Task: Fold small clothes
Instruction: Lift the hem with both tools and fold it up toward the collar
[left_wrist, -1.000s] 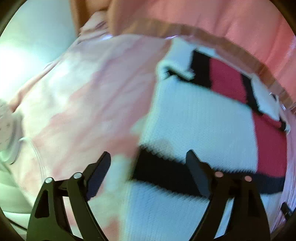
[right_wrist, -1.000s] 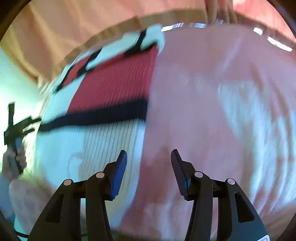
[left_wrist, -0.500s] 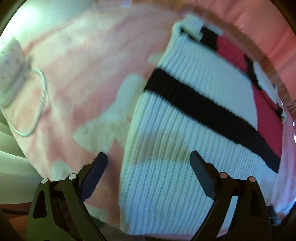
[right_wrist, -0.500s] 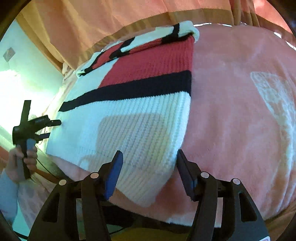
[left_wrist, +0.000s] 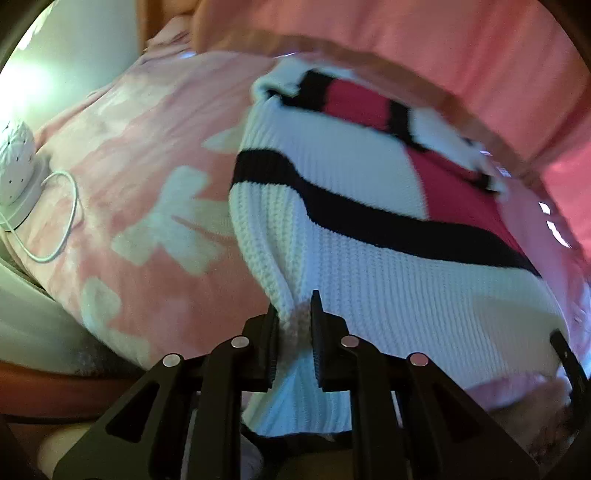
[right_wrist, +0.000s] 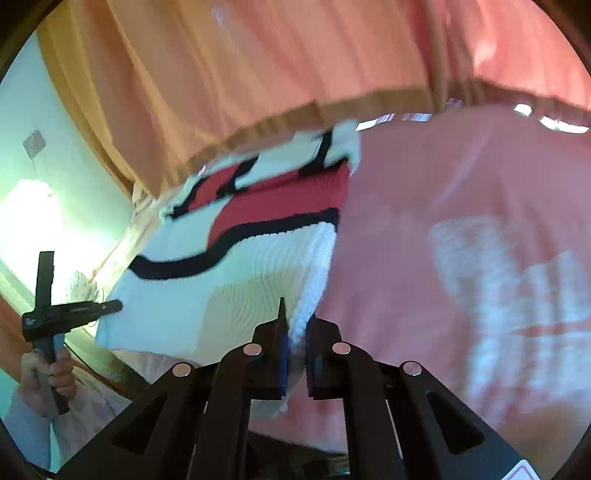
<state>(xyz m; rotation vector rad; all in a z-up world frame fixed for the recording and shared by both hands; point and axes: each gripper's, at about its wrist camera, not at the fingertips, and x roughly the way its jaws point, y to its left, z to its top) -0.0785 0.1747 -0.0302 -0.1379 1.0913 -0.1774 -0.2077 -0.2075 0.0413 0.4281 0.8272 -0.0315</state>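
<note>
A white knit sweater (left_wrist: 369, 258) with black stripes and red blocks lies spread on a pink patterned blanket (left_wrist: 147, 206). My left gripper (left_wrist: 295, 325) is shut on the sweater's near left hem corner, which bunches between the fingers. In the right wrist view the same sweater (right_wrist: 229, 280) lies left of centre, and my right gripper (right_wrist: 295, 332) is shut on its near right hem corner. The left gripper (right_wrist: 59, 314) shows there at the far left, held in a hand.
A white perforated lamp (left_wrist: 14, 173) with a white cable (left_wrist: 62, 221) sits on the blanket's left edge. Pink-orange curtains (right_wrist: 295, 66) hang behind the bed. The bed's near edge (left_wrist: 48, 384) runs just under both grippers.
Both grippers were open above the hem; they have since dropped to the near corners and closed on the sweater's hem, which now lifts and bunches in the jaws.
</note>
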